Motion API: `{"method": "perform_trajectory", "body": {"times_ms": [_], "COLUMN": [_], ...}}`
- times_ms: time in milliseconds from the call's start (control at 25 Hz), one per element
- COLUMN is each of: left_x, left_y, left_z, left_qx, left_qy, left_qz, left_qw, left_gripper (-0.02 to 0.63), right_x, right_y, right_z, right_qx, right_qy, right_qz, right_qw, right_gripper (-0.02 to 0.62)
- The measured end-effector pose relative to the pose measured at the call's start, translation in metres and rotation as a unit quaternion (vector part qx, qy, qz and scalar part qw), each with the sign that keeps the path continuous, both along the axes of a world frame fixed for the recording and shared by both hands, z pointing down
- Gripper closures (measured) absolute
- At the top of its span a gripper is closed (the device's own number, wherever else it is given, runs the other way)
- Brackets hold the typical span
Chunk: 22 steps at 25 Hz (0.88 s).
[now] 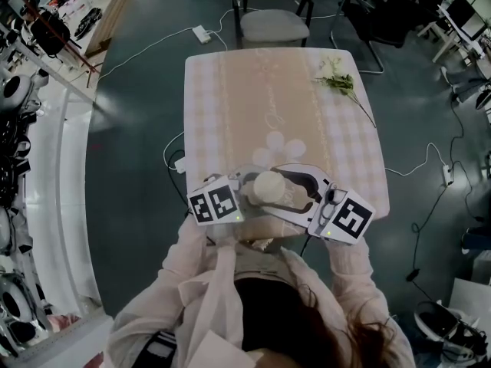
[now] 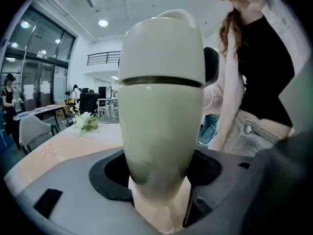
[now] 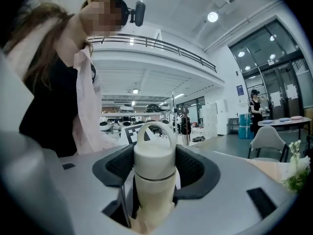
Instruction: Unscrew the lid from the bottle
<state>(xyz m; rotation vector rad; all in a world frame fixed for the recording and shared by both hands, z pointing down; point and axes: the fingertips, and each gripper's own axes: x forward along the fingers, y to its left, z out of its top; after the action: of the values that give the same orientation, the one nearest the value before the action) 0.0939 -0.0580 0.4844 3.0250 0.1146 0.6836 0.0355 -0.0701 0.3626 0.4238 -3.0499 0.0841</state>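
A cream bottle (image 1: 268,188) is held up over the near edge of the table, between my two grippers. My left gripper (image 2: 159,180) is shut on the lower body of the bottle (image 2: 161,131), and the lid (image 2: 161,43) shows above a dark seam. In the right gripper view, my right gripper (image 3: 154,168) has its black pads (image 3: 193,168) against both sides of the lid (image 3: 154,160), which has a loop handle on top. The head view shows the left gripper (image 1: 247,196) and the right gripper (image 1: 301,194) meeting at the bottle from either side.
The table (image 1: 230,113) has a pale checked cloth. A sprig of white flowers (image 1: 337,79) lies at its far right corner. A chair (image 1: 272,18) stands at the far end. Cables and a power strip (image 1: 202,34) lie on the floor.
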Motion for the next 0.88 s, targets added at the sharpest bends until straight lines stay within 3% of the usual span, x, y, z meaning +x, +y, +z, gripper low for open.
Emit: {"method": "perform_trajectory", "body": {"times_ms": [320,480,640,880], "left_x": [-0.001,0.002,0.004,0.001], "left_y": [0.03,0.036,0.024,-0.019], "left_z": [0.001,0.0,-0.001,-0.009], "left_qx": [-0.02,-0.023,-0.015,0.02], "left_qy": [-0.008,-0.005,-0.001,0.015], "left_qz": [0.087,0.102,0.066,-0.065], "left_qw": [0.996,0.9945,0.9977,0.9976], "left_gripper": [0.29,0.29,0.29,0.29], "right_x": [0.003,0.006,0.01,0.019], "right_y": [0.021,0.027,0.019,-0.002], "right_z": [0.002,0.002,0.0,0.001], "right_qx": [-0.017,-0.018,-0.01,-0.024], "right_qy": [-0.009,-0.015,-0.022,-0.051], "right_qz": [-0.09,-0.122,-0.097,-0.016], "right_qw": [0.996,0.992,0.995,0.998], "right_gripper": [0.313,0.313,0.313,0.238]}}
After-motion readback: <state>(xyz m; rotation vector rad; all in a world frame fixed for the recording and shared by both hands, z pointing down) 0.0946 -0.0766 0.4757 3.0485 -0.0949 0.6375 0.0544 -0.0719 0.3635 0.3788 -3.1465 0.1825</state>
